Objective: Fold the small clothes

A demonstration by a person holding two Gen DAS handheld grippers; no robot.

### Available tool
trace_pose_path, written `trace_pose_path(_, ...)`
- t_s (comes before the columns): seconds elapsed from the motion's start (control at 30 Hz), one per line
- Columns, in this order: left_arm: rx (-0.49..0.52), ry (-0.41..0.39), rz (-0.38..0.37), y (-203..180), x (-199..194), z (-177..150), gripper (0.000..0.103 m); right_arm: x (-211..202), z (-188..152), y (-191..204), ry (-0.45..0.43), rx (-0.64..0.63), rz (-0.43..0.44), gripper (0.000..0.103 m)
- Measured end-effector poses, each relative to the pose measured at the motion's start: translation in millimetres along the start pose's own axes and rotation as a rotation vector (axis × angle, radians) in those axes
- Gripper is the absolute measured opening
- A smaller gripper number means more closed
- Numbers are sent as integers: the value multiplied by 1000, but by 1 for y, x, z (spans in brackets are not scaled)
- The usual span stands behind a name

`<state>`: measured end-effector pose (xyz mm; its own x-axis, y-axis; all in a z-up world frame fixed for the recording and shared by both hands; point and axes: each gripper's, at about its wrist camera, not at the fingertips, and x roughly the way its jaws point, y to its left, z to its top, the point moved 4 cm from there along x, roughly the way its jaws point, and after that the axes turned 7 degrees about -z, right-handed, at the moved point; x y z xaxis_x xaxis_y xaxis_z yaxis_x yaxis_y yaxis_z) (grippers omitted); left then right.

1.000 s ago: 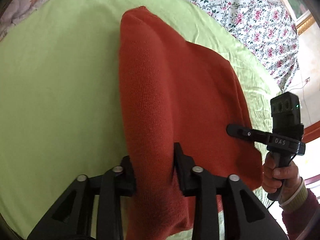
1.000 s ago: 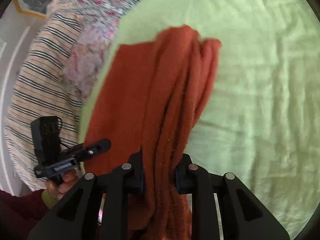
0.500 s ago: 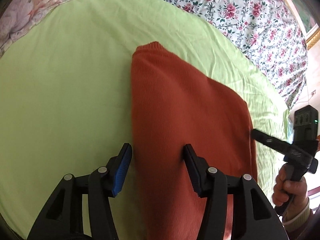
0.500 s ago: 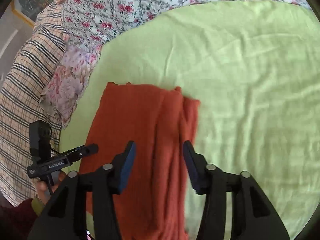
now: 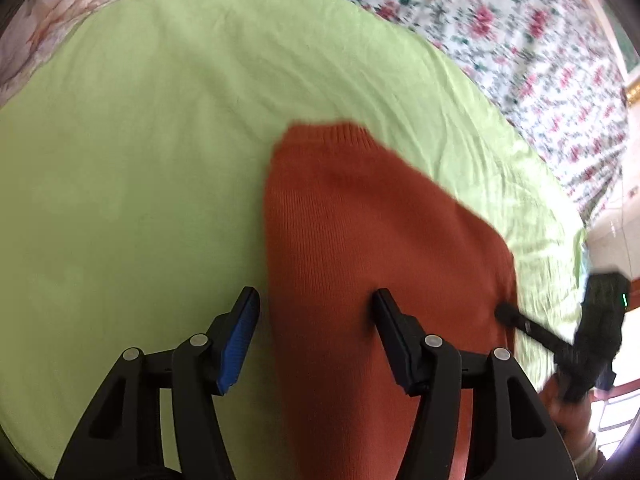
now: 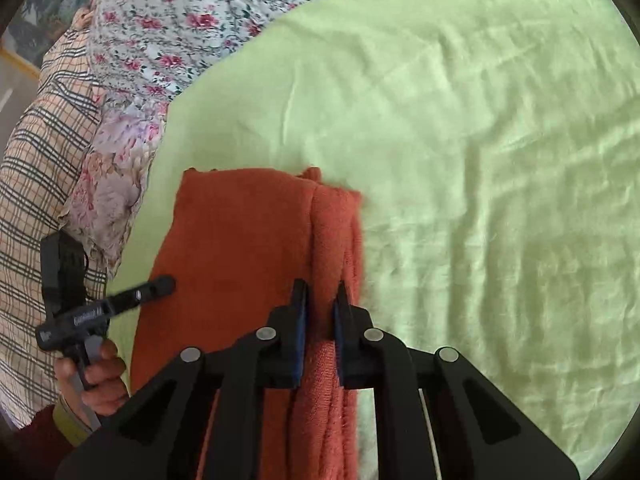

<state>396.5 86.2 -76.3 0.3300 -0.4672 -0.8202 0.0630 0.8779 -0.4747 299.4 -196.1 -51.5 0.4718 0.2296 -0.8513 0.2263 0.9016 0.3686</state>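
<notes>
A rust-orange knitted sweater (image 5: 360,220) lies folded lengthwise on a light green sheet (image 5: 140,160). My left gripper (image 5: 316,294) hangs over its left edge with jaws opening. One finger is above the sheet, the other above the knit, and neither pad presses the cloth. In the right wrist view the sweater (image 6: 240,240) shows a thick folded ridge along its right side. My right gripper (image 6: 320,286) is closing on that ridge, with the pads tight against the fabric. Each view also shows the other gripper at the sweater's far side.
The green sheet (image 6: 480,160) spreads wide to the right of the sweater. A floral quilt (image 5: 520,40) borders it at the back, and plaid bedding (image 6: 32,160) lies at the left. A person's hand (image 6: 100,376) holds the left gripper's handle.
My left gripper let go of the sweater, opened and drew back. The right gripper released the bunched folds, opened, then narrowed again on the folded edge. The sweater now lies flatter.
</notes>
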Motion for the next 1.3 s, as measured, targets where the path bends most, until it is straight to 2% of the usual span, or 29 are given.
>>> trace_pose_path(0.07, -8, -11, 9, 1, 6, 21, 53, -1, 1, 3, -4, -28, -14, 13)
trace_pose_path(0.1, -11, -22, 17, 2, 8, 32, 41, -4, 2, 7, -9, -61, -25, 13)
trace_pose_path(0.13, -9, -33, 27, 2, 10, 43, 24, -3, 3, 10, -8, -67, -25, 13)
trace_pose_path(0.17, -6, -41, 38, 2, 12, 51, 16, -3, 3, 10, -8, -67, -25, 13)
trace_pose_path(0.23, 5, -63, 78, 2, 12, 67, 16, -1, 4, 9, 0, -72, -23, 13)
trace_pose_path(0.3, 9, -73, 87, 2, 11, 76, 16, 3, 6, 11, 6, -78, -20, 13)
trace_pose_path(0.43, 4, -74, 47, 0, -6, 73, 17, -3, 5, 9, 24, -58, -15, 22)
trace_pose_path(0.5, 17, -79, 28, -5, -25, 57, 20, -18, 2, 9, 10, -35, -18, 23)
trace_pose_path(0.6, 63, -111, 44, -15, -60, 16, 25, -43, -9, 13, -19, -28, 9, 23)
trace_pose_path(0.7, 81, -144, 105, -23, -92, -42, 33, -58, -28, 21, -16, -62, 43, 23)
trace_pose_path(0.8, 76, -164, 175, -28, -115, -107, 50, -67, -55, 28, 55, -104, 73, 23)
trace_pose_path(0.87, 89, -149, 213, -31, -119, -149, 56, -78, -74, 33, 85, -157, 81, 26)
trace_pose_path(0.93, 111, -123, 224, -31, -116, -179, 56, -93, -99, 30, 71, -184, 71, 49)
trace_pose_path(1.03, 168, -78, 252, -35, -104, -210, 56, -94, -113, 25, 74, -177, 67, 50)
trace_pose_path(1.17, 252, -65, 266, -43, -92, -226, 57, -85, -137, 27, 111, -178, 79, 50)
trace_pose_path(1.2, 263, -62, 265, -43, -90, -230, 57, -85, -140, 29, 108, -188, 83, 48)
trace_pose_path(1.27, 293, -42, 257, -45, -82, -235, 57, -82, -145, 37, 96, -211, 81, 28)
trace_pose_path(1.3, 310, -37, 256, -47, -79, -234, 57, -80, -145, 41, 99, -218, 75, 6)
